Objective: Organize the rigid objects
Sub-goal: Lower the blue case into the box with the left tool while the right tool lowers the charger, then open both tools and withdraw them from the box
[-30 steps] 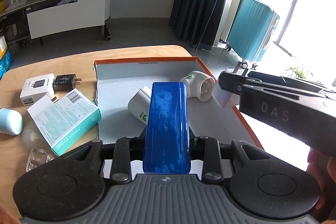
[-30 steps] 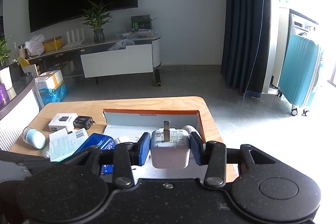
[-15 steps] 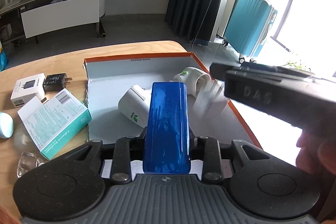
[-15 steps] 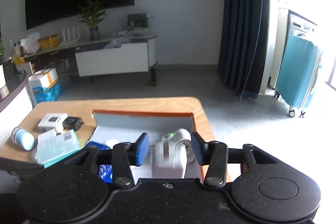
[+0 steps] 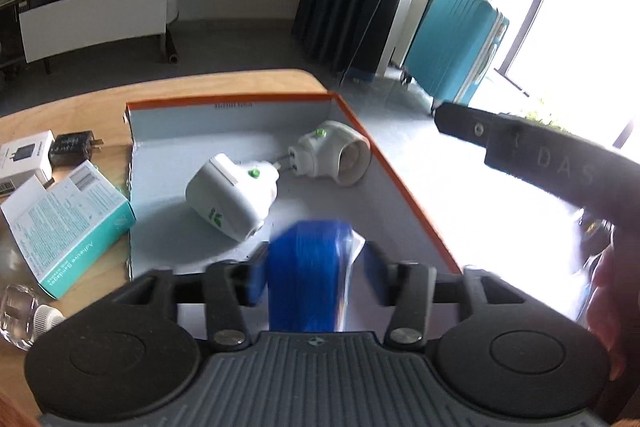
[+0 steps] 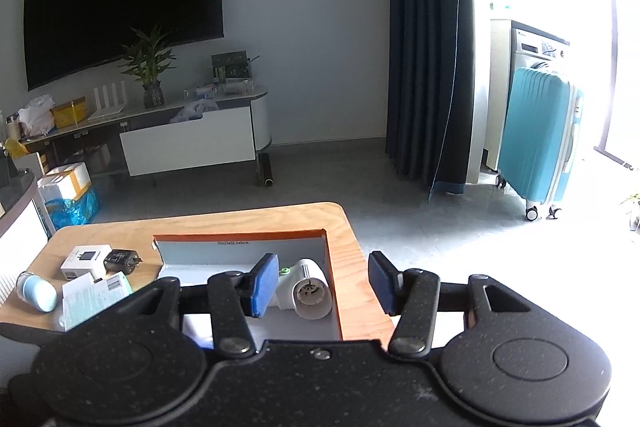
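Observation:
A glossy blue block [image 5: 308, 279], blurred, stands between the fingers of my left gripper [image 5: 316, 277]. The jaws are opening and the pads stand clear of the block's sides. Below lies an orange-rimmed box [image 5: 400, 183] with a pale grey floor, holding two white plug adapters [image 5: 232, 203] [image 5: 332, 159]. My right gripper [image 6: 322, 283] hovers over the box's right corner [image 6: 332, 267]. Its jaws are opening too, with nothing between them, and one white adapter [image 6: 308, 293] lies below. The white charger cube it carried cannot be made out.
Left of the box on the wooden table [image 5: 60, 107] lie a teal bandage carton [image 5: 68, 227], a small white box [image 5: 24, 155], a black charger [image 5: 76, 147], a clear bottle [image 5: 24, 311] and a pale blue capsule [image 6: 36, 291]. The right gripper's black body [image 5: 540, 155] and a hand [image 5: 608, 291] hang past the box's right side.
My left jaws have parted and the blue block has slid down between them. My right jaws have opened, the white charger cube has dropped away, and that gripper has drawn back to the right.

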Available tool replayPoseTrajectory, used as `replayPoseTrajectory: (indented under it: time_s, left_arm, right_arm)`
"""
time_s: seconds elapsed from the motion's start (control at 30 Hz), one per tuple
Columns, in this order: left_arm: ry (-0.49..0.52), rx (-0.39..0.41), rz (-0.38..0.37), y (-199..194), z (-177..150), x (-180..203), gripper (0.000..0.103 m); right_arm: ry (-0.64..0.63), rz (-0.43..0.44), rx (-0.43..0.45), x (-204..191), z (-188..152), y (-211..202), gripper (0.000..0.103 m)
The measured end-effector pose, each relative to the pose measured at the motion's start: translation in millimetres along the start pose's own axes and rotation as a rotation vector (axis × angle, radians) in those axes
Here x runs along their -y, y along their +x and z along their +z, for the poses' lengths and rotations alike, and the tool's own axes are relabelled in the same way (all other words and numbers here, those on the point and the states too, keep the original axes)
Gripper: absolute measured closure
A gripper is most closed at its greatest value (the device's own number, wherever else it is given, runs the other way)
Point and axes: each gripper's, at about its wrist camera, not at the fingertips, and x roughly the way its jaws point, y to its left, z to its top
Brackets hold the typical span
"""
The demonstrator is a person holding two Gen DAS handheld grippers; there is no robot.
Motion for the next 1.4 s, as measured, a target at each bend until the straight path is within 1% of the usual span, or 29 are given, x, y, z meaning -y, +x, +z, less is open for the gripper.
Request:
replayPoseTrajectory:
  time_s: [0.1, 0.23, 0.37, 0.47, 0.53, 0.6, 0.73, 0.8, 1.13, 1.4]
  left_arm:
    - [0.0, 0.011, 0.015, -5.9, 1.6, -0.4, 0.05]
    - [-0.013, 0.028, 0.057, -15.6, 5.5, -4.8, 0.049]
    - [-0.036, 0.037, 0.094, -25.0, 7.7, -13.7, 0.045]
    - [-0.051, 0.042, 0.117, -32.1, 8.1, -20.6, 0.038]
    - [-0.061, 0.043, 0.138, -36.2, 7.9, -25.3, 0.038]
    - [-0.067, 0.045, 0.155, -41.0, 7.5, -29.8, 0.035]
    - [-0.076, 0.051, 0.192, -50.0, 6.4, -38.5, 0.03]
    - [-0.082, 0.053, 0.205, -53.9, 4.9, -43.0, 0.029]
    - [-0.121, 0.056, 0.252, -68.1, -2.9, -63.5, 0.027]
    - [-0.158, 0.062, 0.261, -76.8, -7.2, -78.3, 0.027]
  right_arm:
    - [-0.004, 0.007, 0.002, -2.6, 1.0, -3.6, 0.042]
    - [-0.011, 0.024, 0.008, -9.5, 2.2, -8.3, 0.04]
    - [-0.02, 0.041, 0.008, -18.0, 2.3, -12.8, 0.038]
    - [-0.029, 0.054, 0.008, -24.6, 1.8, -16.4, 0.034]
    - [-0.037, 0.063, 0.003, -30.3, 1.9, -17.5, 0.033]
    - [-0.047, 0.07, 0.001, -36.8, 2.2, -18.7, 0.032]
    - [-0.061, 0.087, -0.002, -47.2, 0.9, -21.1, 0.026]
    - [-0.065, 0.097, -0.009, -52.3, 0.0, -21.3, 0.026]
    - [-0.086, 0.142, -0.032, -78.0, -4.0, -20.0, 0.026]
    - [-0.113, 0.165, -0.044, -93.0, -6.1, -19.6, 0.026]
